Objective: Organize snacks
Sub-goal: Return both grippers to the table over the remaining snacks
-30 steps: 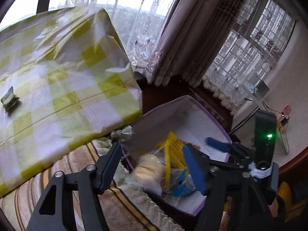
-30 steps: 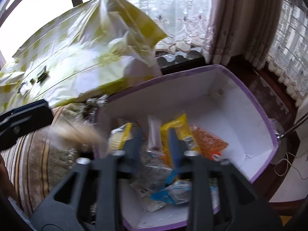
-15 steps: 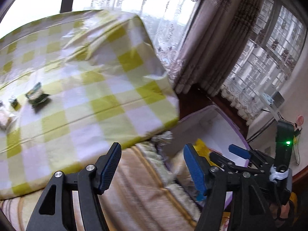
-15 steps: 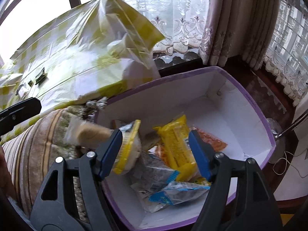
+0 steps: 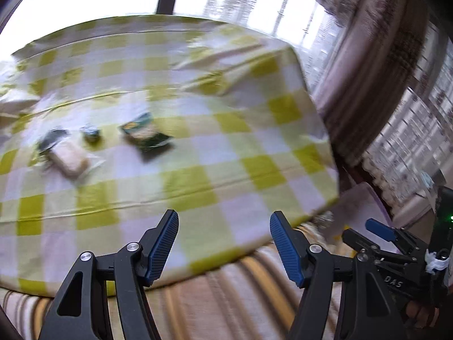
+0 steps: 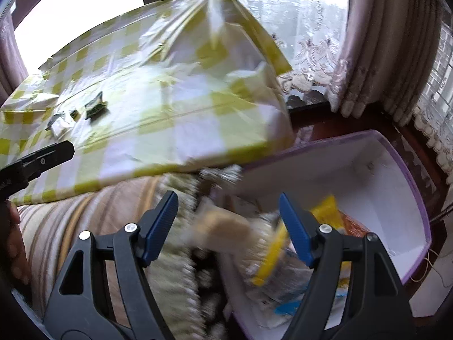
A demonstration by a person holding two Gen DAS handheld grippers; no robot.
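Left wrist view shows the left gripper (image 5: 223,246) with its blue-padded jaws standing wide and nothing between them, hanging over the near edge of a yellow-and-white checked cloth (image 5: 215,153) that covers a table; a striped fabric (image 5: 240,297) lies under the jaws. Farther in, toward the cloth's left side, lie four snacks close together: a pale wrapped cake (image 5: 69,157) nearest, a small round packet (image 5: 90,133) and a dark packet (image 5: 52,138) just behind it, and a green packet (image 5: 144,136) to their right. At the lower right the right gripper (image 5: 379,231) pokes in. Right wrist view shows that gripper's jaws opening, with a blurred beige snack (image 6: 223,228) between the pads, though I cannot tell whether they touch it. It hangs over the near left corner of a white box (image 6: 407,198) with a purple rim, which holds a heap of packets, a yellow-edged one (image 6: 271,252) and an orange one (image 6: 354,226) among them. Beyond stand the cloth-covered table and lace curtains (image 6: 311,53) at the window.
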